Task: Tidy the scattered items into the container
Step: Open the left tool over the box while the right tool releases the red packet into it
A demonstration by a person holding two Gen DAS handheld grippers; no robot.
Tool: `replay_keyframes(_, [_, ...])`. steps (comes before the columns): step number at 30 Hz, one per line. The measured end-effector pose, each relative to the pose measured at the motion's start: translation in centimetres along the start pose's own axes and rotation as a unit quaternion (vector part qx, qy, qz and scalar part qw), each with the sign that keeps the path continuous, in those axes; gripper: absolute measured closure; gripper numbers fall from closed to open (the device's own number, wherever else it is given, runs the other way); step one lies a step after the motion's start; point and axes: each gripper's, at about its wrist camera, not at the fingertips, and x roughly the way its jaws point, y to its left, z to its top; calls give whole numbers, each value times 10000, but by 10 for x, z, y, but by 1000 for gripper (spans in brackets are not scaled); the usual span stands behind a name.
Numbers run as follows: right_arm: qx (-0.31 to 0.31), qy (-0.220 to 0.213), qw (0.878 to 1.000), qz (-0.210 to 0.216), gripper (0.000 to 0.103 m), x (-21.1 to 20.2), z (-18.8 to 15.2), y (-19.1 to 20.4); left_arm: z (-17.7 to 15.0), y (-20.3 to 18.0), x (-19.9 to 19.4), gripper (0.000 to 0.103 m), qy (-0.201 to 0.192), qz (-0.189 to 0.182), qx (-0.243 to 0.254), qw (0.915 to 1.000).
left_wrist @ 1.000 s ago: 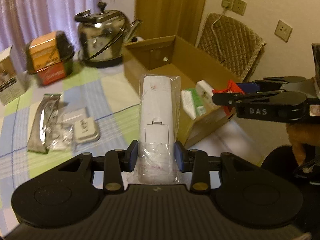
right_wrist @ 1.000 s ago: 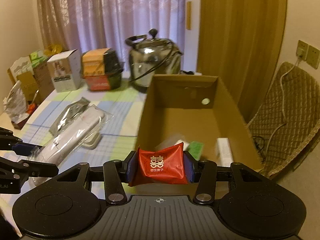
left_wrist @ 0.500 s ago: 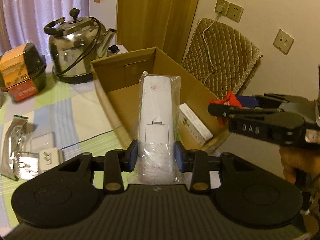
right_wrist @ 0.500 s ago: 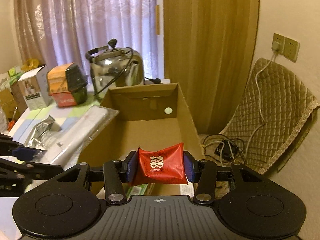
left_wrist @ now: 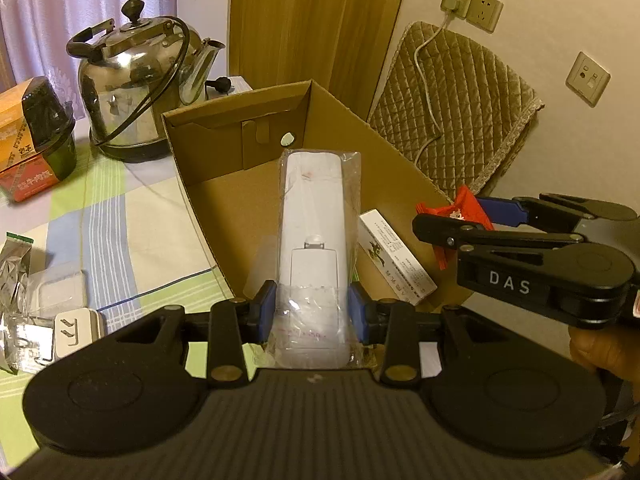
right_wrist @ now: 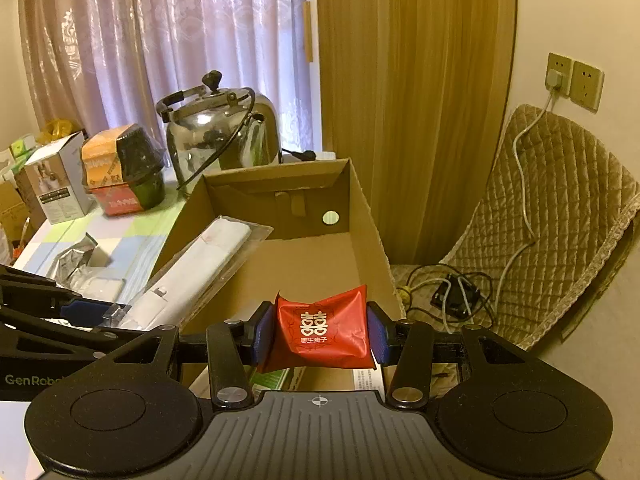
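My left gripper (left_wrist: 312,314) is shut on a long white device in a clear plastic bag (left_wrist: 314,236), held out over the open cardboard box (left_wrist: 240,120). My right gripper (right_wrist: 318,336) is shut on a red foil packet (right_wrist: 320,334) with white characters, hovering above the box's (right_wrist: 280,176) near right corner. In the left wrist view the right gripper (left_wrist: 472,220) and its red packet (left_wrist: 466,208) show at the right. The bagged device (right_wrist: 192,272) also appears from the right wrist. A white printed carton (left_wrist: 394,260) lies inside the box.
A steel kettle (left_wrist: 140,92) stands behind the box on the checked tablecloth (left_wrist: 132,232). Orange-and-black tubs (left_wrist: 32,136), a foil pouch (left_wrist: 14,264) and small white packaged items (left_wrist: 76,330) lie on the left. A quilted chair (right_wrist: 540,220) and cables (right_wrist: 452,292) are on the right.
Both grippers have swung right, away from the table's scattered items, and now hang over the box. Each keeps its hold on its item.
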Motion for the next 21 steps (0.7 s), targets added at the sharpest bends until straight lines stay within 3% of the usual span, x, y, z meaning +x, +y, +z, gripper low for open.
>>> replay_keyframes(21, [-28,80,10000,-22,52,7,-3,4,-7,11,-10,70,-185,191,108,9996])
